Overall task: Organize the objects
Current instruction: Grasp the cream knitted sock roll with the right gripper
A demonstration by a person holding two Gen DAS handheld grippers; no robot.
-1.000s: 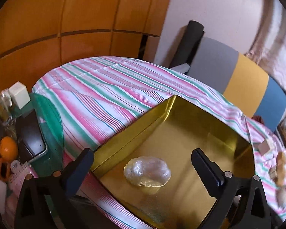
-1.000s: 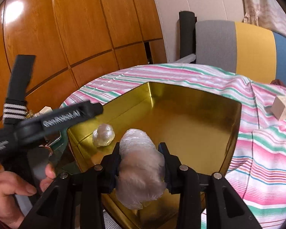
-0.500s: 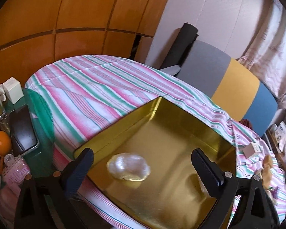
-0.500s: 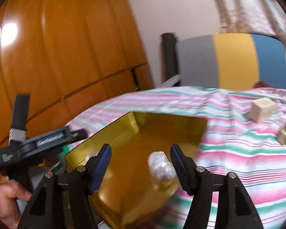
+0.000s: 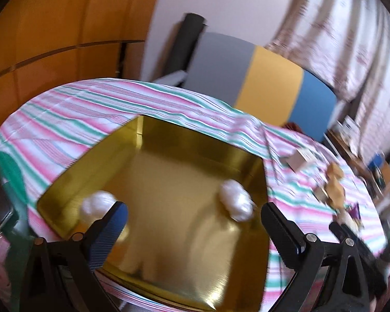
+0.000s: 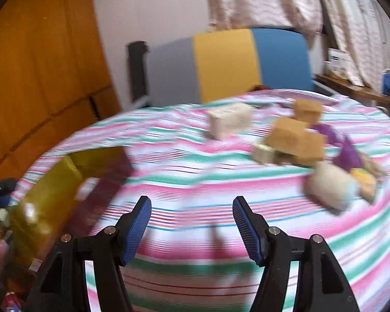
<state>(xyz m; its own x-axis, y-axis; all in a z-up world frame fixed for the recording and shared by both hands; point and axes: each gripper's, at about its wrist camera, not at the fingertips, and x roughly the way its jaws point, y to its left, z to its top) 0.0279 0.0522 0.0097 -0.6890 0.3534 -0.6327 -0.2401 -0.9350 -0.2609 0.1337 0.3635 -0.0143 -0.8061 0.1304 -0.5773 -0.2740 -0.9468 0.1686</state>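
Left gripper (image 5: 195, 223): jaws stood wide apart, nothing between them; both black fingers reached forward from the lower edge of its view
Right gripper (image 6: 192, 214): jaws were spread, empty; blue ribbed pads (image 6: 137, 230) faced each other

Gold tin (image 5: 169, 156) shiny inside, two whitish translucent wrapped lumps (image 5: 235, 202) (image 5: 96, 205) in it; cloth (image 6: 195, 182) under the tin striped pink, white, green with thin blue and red lines. Beyond the tin: tan blocks (image 6: 296, 137), cream block (image 6: 230, 122), purple piece (image 6: 348, 153), pale wrapped lump (image 6: 330, 187), backrest (image 6: 228, 62) in grey, yellow, blue bands. Both grippers black with blue ribbed pads (image 6: 244, 228), wall panels (image 6: 39, 78) behind the tin orange-brown.
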